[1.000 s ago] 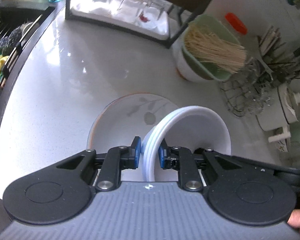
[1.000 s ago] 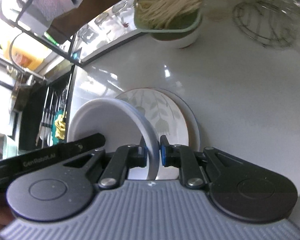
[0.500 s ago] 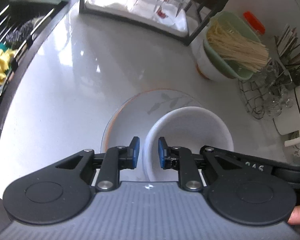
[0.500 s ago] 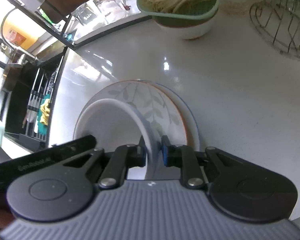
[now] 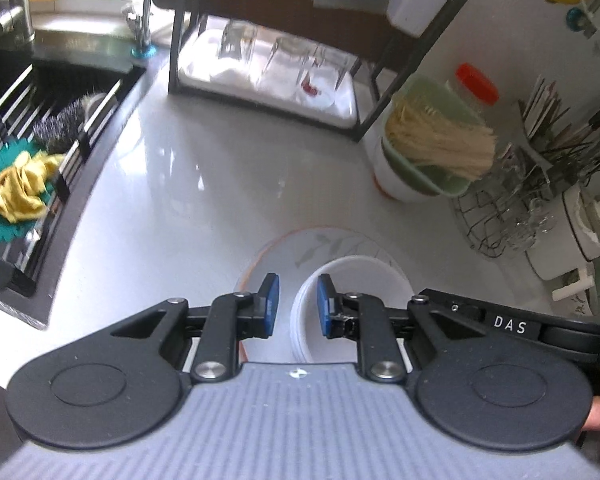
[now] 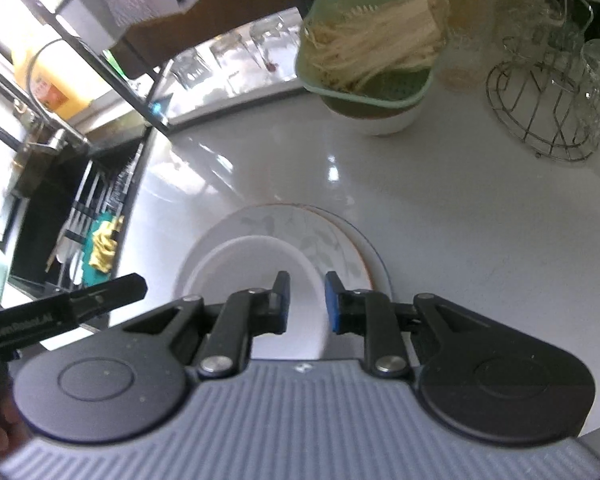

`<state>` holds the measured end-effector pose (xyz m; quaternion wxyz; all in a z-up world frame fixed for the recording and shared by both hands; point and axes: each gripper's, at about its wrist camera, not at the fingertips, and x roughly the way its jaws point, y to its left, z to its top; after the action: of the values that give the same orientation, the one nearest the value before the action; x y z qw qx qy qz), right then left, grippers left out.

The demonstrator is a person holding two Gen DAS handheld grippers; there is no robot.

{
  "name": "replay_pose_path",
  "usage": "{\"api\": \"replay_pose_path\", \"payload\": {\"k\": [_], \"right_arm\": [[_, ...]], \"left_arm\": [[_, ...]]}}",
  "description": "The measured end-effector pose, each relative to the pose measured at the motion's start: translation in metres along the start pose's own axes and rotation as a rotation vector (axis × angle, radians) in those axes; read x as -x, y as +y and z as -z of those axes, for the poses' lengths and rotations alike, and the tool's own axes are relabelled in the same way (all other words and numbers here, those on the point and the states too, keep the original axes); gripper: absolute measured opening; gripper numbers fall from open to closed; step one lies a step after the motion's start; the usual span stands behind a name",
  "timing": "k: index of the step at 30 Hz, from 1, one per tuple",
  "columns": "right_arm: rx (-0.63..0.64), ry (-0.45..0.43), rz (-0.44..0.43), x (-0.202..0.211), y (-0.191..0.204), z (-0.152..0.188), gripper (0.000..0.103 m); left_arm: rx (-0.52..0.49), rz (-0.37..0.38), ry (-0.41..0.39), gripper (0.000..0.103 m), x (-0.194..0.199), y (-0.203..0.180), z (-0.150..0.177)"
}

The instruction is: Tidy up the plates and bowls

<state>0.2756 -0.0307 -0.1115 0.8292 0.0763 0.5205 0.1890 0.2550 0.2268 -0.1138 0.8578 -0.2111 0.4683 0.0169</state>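
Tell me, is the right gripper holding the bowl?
No, the right gripper is open, its jaws apart around the bowl rim.

Green colander (image 5: 428,148), wire basket (image 6: 540,112), yellow rag (image 5: 18,188)

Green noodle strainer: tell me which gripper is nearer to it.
Right, narrowly. The right gripper sits over the white bowls' near side, facing the green strainer; the left gripper sits at their far side.
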Motion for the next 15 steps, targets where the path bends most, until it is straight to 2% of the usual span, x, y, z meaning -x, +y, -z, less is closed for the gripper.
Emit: {"api": "replay_pose_path", "payload": {"k": [15], "right_arm": [[0.029, -0.225, -0.007, 0.077, 0.038, -0.007, 0.023]], "left_arm": [[-0.117, 0.032, -0.144, 0.023, 0.084, 0.0, -0.023]]}}
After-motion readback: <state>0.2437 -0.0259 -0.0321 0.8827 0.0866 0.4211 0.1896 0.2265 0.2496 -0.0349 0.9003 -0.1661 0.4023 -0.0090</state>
